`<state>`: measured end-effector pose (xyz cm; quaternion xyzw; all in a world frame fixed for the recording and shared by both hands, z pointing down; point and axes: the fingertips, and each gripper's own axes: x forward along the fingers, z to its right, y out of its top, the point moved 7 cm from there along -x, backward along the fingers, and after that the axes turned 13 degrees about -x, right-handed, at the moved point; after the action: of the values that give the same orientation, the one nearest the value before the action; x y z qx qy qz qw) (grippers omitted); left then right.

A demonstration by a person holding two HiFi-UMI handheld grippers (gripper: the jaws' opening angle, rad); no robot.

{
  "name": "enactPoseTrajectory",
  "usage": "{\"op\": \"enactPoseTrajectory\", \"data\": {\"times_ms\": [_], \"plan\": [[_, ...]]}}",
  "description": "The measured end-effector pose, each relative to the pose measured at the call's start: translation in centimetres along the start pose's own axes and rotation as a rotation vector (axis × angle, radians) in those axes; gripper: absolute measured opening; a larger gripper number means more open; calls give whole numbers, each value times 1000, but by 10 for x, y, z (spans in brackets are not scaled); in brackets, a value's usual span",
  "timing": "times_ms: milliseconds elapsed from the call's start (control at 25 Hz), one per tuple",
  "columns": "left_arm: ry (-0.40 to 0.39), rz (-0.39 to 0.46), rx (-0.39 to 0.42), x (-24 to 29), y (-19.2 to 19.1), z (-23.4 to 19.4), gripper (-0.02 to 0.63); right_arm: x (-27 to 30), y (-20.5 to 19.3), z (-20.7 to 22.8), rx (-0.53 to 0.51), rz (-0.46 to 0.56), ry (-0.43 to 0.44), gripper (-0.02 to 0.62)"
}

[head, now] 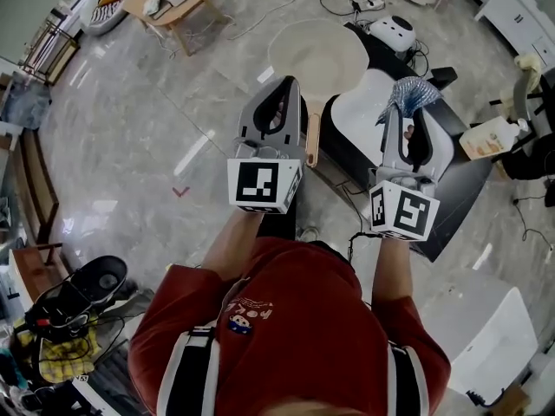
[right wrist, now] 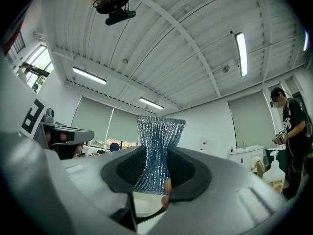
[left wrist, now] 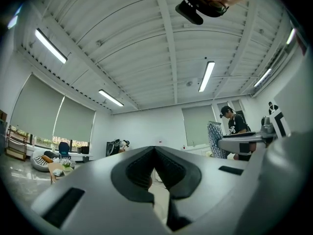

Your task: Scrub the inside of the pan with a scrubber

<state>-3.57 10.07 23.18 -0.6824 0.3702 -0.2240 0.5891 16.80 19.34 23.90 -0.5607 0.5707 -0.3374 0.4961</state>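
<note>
As both tools point up at the ceiling, the right gripper (right wrist: pixel 156 152) stands clamped on a silvery-blue mesh scrubber (right wrist: pixel 159 131), which rises out of the pinch and fans above the pads. The left gripper (left wrist: pixel 154 150) has its jaws pressed together with nothing between them. In the head view the cream-coloured pan (head: pixel 319 55) lies below and between the two tools. Its wooden handle (head: pixel 311 141) runs just beside the left gripper's right flank, and the scrubber is up to the right of the pan, clear of its rim. A soap bottle (head: pixel 494 135) stands well to the right of the pan, and a low wooden table (head: pixel 169 3) sits far off to its left. The person holding the tools wears a red shirt (head: pixel 295 319).
</note>
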Motion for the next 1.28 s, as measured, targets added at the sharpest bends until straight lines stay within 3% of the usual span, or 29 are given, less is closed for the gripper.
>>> {"op": "enactPoseTrajectory", "data": {"times_ms": [360,560,720,1080,1280], "plan": [[-17,8,-16,90,-2,-57,5,97,-15,5,-59,-58,-29,141],[-11,-22,-46,130,-7,-102,5,149,-21,-10,-88,-91,8,135],[-49,-27,-56,158,-9,-122,5,184,-30,-19,-132,-122,19,135],[-108,-91,-83,204,-29,-127,5,218,-57,-14,-141,-202,40,115],[-89,-88,-61,220,-40,-110,5,226,-76,7,-130,-229,89,103]]}}
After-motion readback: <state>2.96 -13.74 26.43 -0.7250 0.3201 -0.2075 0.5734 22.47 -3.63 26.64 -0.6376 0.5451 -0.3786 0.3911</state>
